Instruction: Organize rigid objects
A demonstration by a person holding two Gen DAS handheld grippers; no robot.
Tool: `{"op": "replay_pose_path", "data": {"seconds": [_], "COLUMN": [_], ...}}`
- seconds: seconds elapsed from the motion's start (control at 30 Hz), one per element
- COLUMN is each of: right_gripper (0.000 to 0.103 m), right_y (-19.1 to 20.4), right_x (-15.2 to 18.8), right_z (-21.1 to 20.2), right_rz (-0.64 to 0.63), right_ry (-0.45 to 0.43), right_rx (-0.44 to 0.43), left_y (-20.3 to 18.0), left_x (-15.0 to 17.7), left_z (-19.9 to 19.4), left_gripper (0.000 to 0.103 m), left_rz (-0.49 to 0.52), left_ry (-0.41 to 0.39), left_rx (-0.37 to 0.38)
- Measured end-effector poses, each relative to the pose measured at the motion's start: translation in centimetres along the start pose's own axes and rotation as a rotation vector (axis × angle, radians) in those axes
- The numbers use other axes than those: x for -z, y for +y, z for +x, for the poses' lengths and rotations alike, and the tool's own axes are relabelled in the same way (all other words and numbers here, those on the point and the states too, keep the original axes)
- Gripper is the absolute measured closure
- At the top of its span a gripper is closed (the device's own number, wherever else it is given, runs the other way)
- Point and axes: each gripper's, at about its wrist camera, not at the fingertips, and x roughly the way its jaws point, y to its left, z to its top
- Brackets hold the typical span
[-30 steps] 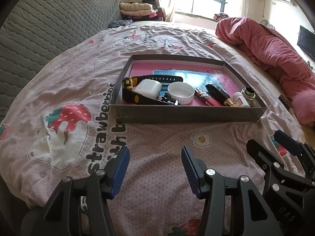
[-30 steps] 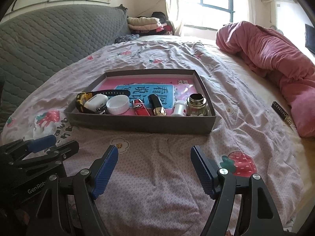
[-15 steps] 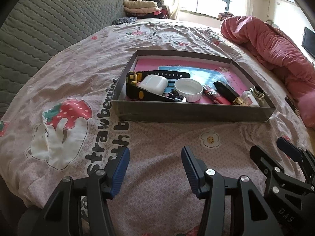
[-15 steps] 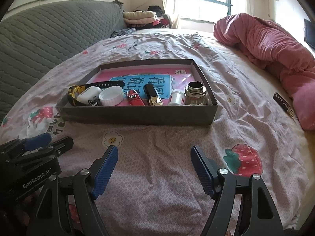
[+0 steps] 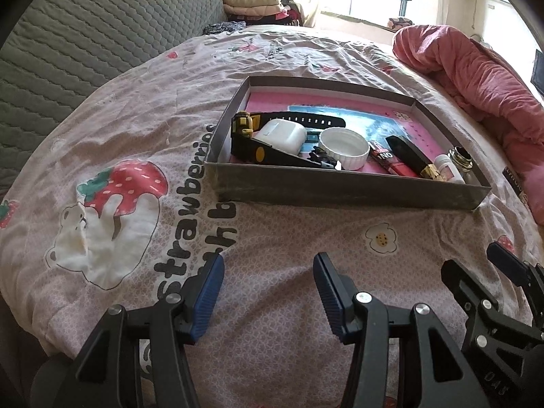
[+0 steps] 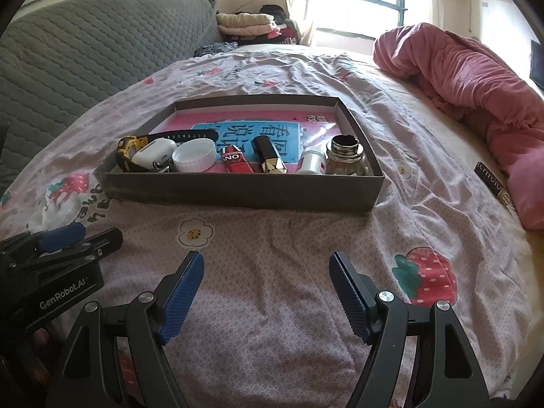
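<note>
A shallow grey box (image 5: 346,188) (image 6: 238,192) with a pink floor sits on the bed. Along its near side lie a yellow-black tape measure (image 5: 243,125), a white earbud case (image 5: 280,134), a white round lid (image 5: 345,146), a red tube (image 6: 238,163), a black-and-gold lipstick (image 6: 270,154), a small white bottle (image 6: 311,161) and a glass jar (image 6: 345,156). A black watch strap (image 5: 299,120) lies behind them. My left gripper (image 5: 268,292) and my right gripper (image 6: 267,292) are open, empty, and hover over the bedsheet short of the box.
A strawberry-print sheet (image 5: 136,183) covers the bed. A pink duvet (image 6: 469,88) is bunched at the right. A black labelled stick (image 6: 491,183) lies on the sheet beside it. A grey quilted headboard (image 5: 68,34) stands at the left, folded clothes (image 6: 248,23) at the back.
Both grippers have moved a little closer to the box and tilted slightly; the box looms larger. Both jaws stay open and empty. Nothing in the box has moved.
</note>
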Motion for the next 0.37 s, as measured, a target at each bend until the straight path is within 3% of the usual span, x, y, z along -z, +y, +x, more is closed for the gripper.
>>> {"op": "replay_pose_path", "data": {"seconds": [0.37], "right_gripper": [0.026], "right_y": [0.12], "right_x": [-0.14], "right_z": [0.28], "right_rz": [0.003], "right_ry": [0.003], "right_rx": [-0.009], "left_y": [0.35], "left_x": [-0.03], "left_z": [0.37], "left_gripper": [0.049], "left_rz": [-0.003], "left_ry": [0.002], "left_rx": [-0.004]}}
